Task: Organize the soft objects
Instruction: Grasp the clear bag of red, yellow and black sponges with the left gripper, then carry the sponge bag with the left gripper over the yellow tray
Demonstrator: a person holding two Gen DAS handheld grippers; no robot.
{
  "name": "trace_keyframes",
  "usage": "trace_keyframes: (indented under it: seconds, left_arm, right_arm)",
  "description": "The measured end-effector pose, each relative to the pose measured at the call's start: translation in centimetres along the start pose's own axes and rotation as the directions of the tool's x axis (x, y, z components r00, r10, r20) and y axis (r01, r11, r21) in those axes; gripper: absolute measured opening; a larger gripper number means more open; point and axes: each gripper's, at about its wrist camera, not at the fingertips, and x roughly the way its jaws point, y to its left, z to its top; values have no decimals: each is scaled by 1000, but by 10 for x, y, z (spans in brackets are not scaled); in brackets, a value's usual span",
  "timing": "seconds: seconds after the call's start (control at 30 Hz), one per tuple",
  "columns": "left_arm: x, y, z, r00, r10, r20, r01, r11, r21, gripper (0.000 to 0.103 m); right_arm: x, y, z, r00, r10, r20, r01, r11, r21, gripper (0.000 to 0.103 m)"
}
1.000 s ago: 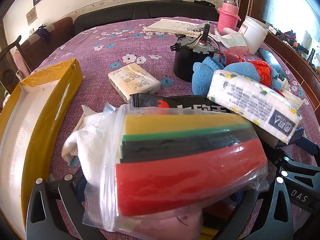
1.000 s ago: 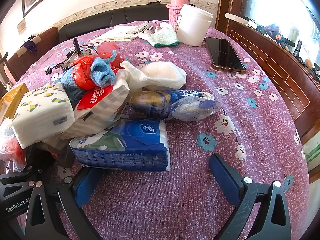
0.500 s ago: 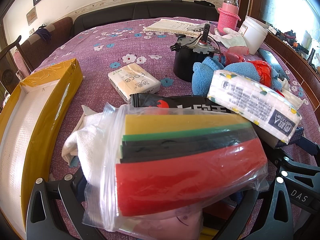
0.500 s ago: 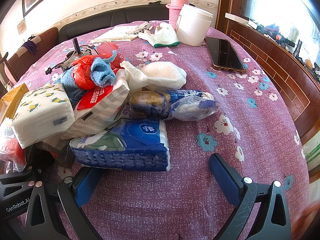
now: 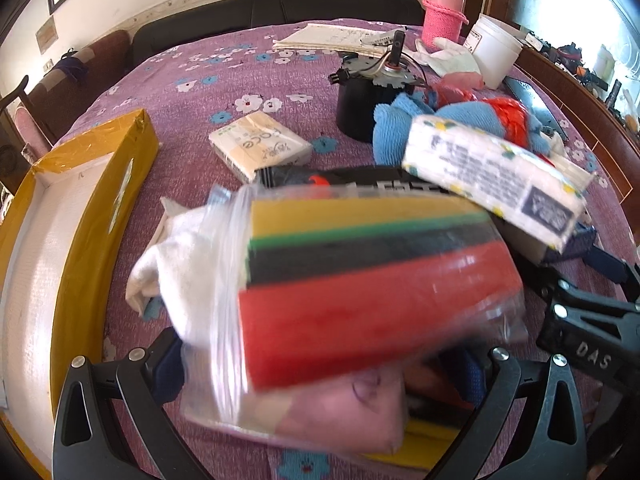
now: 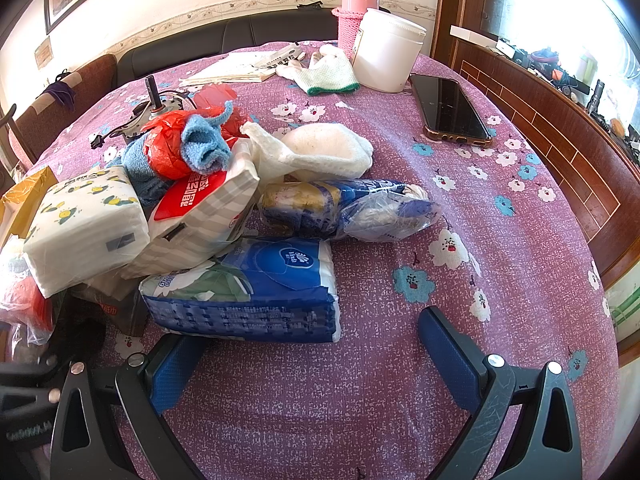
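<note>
1. Two fingers of the left gripper (image 5: pixel 320 364) flank the clear bag of coloured sponges (image 5: pixel 360 288) (grip hidden, cannot tell).
2. Right gripper (image 6: pixel 316 356) gapes wide, blue tissue pack (image 6: pixel 256 288) just ahead on the worktop (image 6: pixel 500 208).

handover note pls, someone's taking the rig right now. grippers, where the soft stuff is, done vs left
Left gripper: around the clear bag of coloured sponges; frame blurred, grip unclear.
Right gripper: open, empty, just short of the blue tissue pack.
Yellow box at far left shows nothing inside.
Done: nothing sorted.
Left: sponge bag, blue pack, lemon-print tissue pack, grey striped pack, blue towel, white cloth, all piled mid-table.
</note>
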Motion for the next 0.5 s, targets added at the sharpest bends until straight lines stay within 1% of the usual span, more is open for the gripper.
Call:
trace_keyframes:
  seconds: [0.17, 0.23, 0.3, 0.37, 0.43, 0.47, 0.5]
  left_arm:
    - [-1, -1, -2, 1000, 11, -1, -11, 1000, -11, 103]
    - [0, -1, -1, 1000, 15, -2, -15, 1000, -18, 103]
    - [0, -1, -1, 1000, 18, -2, -18, 999, -27, 103]
    - [0, -1, -1, 1000, 18, -3, -18, 999, -30, 103]
    - [-1, 0, -1, 1000, 2, -4, -2, 1000, -19, 103]
    - [-2, 1, -2, 1000, -30, -2, 30, 1000, -6, 103]
    - [-6, 4, -2, 998, -61, 3, 61, 998, -14, 102]
  right_arm:
    - [0, -1, 0, 1000, 15, -12, -15, 1000, -7, 102]
    - [0, -3, 2, 999, 25, -42, -25, 1000, 7, 102]
    - [-1, -4, 5, 997, 16, -72, -17, 1000, -6, 102]
    - [-1, -5, 6, 997, 20, -75, -20, 1000, -12, 102]
    - [4, -4, 6, 996, 19, -86, -21, 999, -25, 102]
    - [4, -4, 4, 996, 21, -88, -24, 999, -28, 102]
    - [-4, -2, -1, 996, 20, -86, -22, 999, -30, 102]
